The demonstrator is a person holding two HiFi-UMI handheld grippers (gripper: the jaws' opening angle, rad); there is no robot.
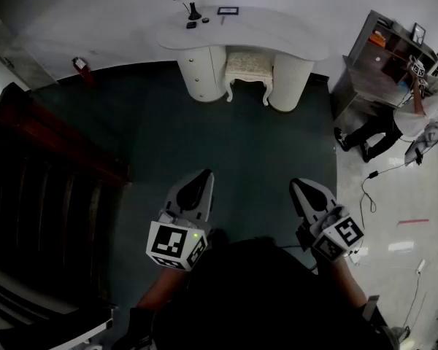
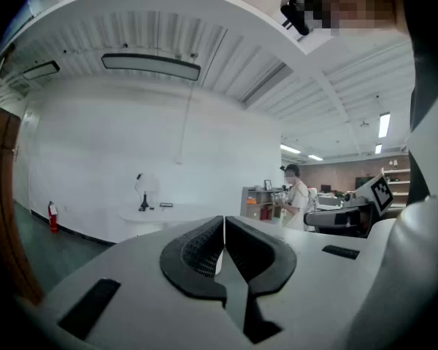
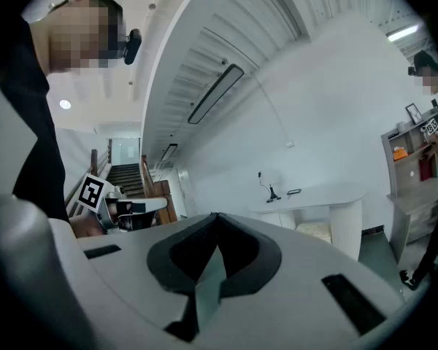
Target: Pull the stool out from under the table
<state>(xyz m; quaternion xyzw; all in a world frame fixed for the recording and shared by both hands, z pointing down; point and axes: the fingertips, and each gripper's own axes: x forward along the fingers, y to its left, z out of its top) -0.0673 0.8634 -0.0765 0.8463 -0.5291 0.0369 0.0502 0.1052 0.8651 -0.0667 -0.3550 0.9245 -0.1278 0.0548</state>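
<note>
A cream padded stool (image 1: 247, 68) with curved white legs stands tucked between the two rounded pedestals of a white dressing table (image 1: 277, 29) at the far wall. The stool's seat (image 3: 315, 230) shows faintly in the right gripper view, beside a pedestal. My left gripper (image 1: 201, 178) and right gripper (image 1: 297, 185) hover side by side over the dark green floor, well short of the table. Both are shut with nothing between the jaws. In the left gripper view the table (image 2: 150, 214) is small and far off.
A dark wooden staircase railing (image 1: 51, 159) runs along the left. At the right a person (image 1: 398, 126) stands by a grey shelf unit (image 1: 383, 57), with cables (image 1: 372, 188) on the pale floor. Small items and a lamp (image 1: 193, 12) sit on the tabletop.
</note>
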